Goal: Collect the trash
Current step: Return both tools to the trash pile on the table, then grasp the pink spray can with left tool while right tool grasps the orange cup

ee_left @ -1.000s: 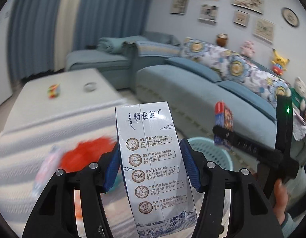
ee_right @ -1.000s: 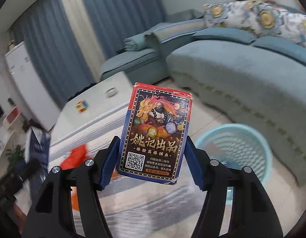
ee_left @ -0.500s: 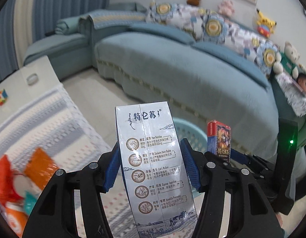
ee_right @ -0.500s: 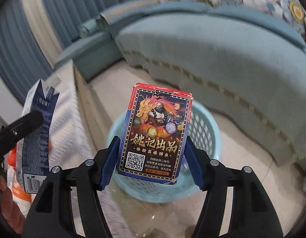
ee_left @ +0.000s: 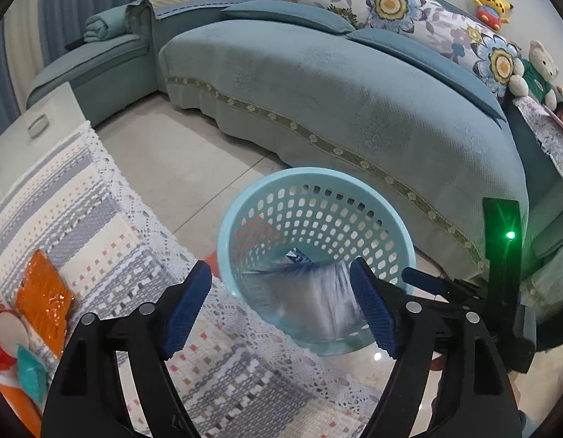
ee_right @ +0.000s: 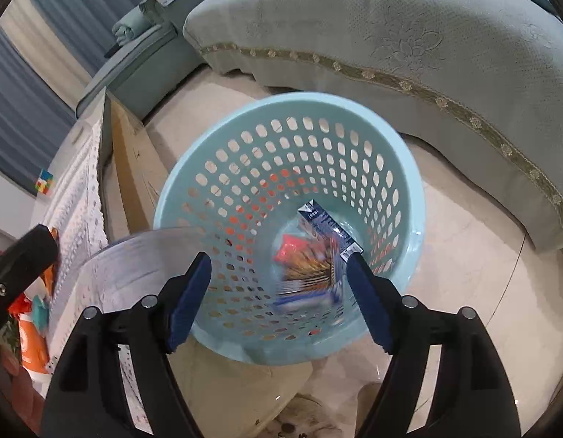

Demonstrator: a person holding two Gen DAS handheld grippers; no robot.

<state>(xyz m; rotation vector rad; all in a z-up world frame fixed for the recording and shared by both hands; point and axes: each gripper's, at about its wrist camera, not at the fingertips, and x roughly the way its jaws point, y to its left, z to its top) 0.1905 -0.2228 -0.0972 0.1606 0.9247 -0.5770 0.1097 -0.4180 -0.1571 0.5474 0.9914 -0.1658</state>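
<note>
My left fingers (ee_left: 281, 308) spreading, nothing pinched; blurred milk carton (ee_left: 318, 299) dropping, probably, into the basket (ee_left: 318, 182); right fingers (ee_right: 279, 294) spreading, card box (ee_right: 307, 277) loose below.

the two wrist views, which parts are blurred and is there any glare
Left wrist: the milk carton between the opening left claw is smeared; a green light flares. Right wrist: the card box between the opening right claw is streaked above the sharp basket.
</note>
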